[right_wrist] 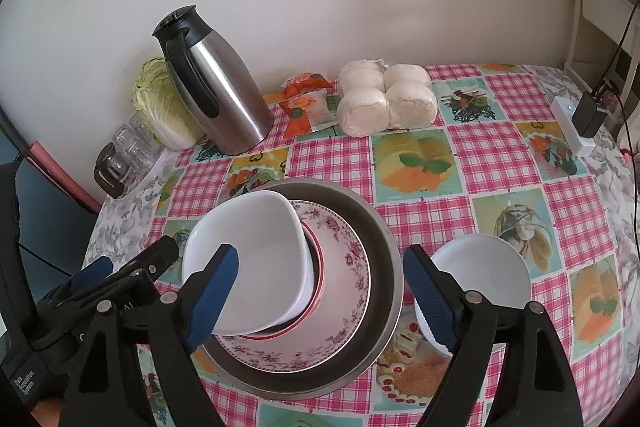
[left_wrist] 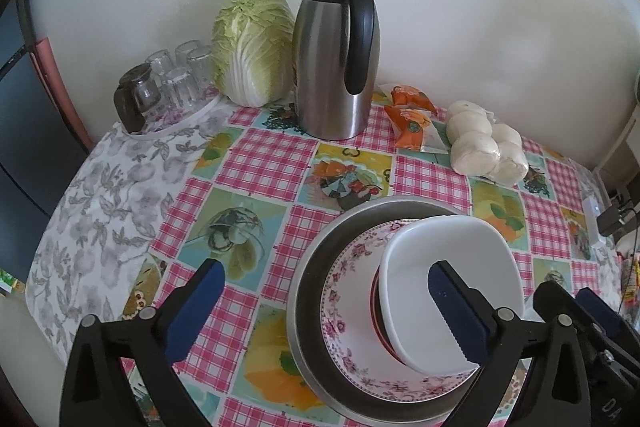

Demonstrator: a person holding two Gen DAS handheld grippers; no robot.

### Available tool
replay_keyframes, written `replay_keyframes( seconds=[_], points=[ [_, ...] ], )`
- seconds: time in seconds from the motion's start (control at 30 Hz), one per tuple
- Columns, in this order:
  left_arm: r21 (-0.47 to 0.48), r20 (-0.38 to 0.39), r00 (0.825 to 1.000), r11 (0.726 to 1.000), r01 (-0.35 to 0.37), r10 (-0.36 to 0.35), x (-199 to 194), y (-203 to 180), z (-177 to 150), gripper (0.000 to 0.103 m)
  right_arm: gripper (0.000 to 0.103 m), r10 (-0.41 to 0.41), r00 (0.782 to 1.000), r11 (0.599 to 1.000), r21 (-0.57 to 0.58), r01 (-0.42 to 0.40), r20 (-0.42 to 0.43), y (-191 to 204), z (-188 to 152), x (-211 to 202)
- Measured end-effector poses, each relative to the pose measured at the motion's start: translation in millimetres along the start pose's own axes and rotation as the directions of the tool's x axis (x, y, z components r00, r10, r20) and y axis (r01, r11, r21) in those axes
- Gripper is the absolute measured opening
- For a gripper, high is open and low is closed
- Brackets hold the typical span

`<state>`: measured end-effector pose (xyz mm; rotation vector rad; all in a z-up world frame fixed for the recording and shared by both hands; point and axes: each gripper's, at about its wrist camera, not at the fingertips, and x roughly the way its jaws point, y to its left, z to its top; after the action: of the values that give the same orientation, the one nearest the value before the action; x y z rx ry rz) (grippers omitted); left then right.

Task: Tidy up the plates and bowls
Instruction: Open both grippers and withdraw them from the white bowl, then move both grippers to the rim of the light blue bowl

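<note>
A stack stands on the table: a steel plate (left_wrist: 316, 255) at the bottom, a floral plate (left_wrist: 348, 291) on it, a red-rimmed bowl (left_wrist: 376, 323), and a white square bowl (left_wrist: 460, 255) tilted on top. The stack also shows in the right wrist view, with the steel plate (right_wrist: 380, 227), the floral plate (right_wrist: 352, 259) and the white square bowl (right_wrist: 256, 235). My left gripper (left_wrist: 326, 301) is open, its right finger over the white bowl. My right gripper (right_wrist: 320, 291) is open above the stack. A white round bowl (right_wrist: 484, 275) sits right of the stack.
A steel thermos jug (left_wrist: 336, 55), a cabbage (left_wrist: 252, 47), upturned glasses (left_wrist: 168, 83), orange packets (left_wrist: 412, 119) and bagged buns (left_wrist: 484, 143) line the back by the wall. A white power strip (right_wrist: 572, 123) lies at the far right.
</note>
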<state>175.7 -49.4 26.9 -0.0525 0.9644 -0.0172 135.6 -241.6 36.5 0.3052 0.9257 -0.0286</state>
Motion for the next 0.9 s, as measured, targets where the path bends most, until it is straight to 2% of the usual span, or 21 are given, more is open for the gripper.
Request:
replay_keyframes(
  seconds=[0.43, 0.77, 0.9],
  points=[
    [-0.014, 0.049, 0.998, 0.999, -0.043, 0.044, -13, 1, -2, 0.103, 0.087, -0.007, 1.0, 1.0, 0.006, 0.006, 0.027, -7, -2, -12],
    [0.028, 0.089, 0.996, 0.999, -0.033, 0.03, -31, -12, -4, 0.103, 0.087, -0.007, 0.999, 0.999, 0.033, 0.006, 0.043, -18, -12, -26],
    [0.035, 0.112, 0.994, 0.999, -0.008, 0.004, -44, -18, -7, 0.103, 0.087, -0.02, 0.998, 0.999, 0.042, 0.018, 0.055, -27, -15, -37]
  ],
)
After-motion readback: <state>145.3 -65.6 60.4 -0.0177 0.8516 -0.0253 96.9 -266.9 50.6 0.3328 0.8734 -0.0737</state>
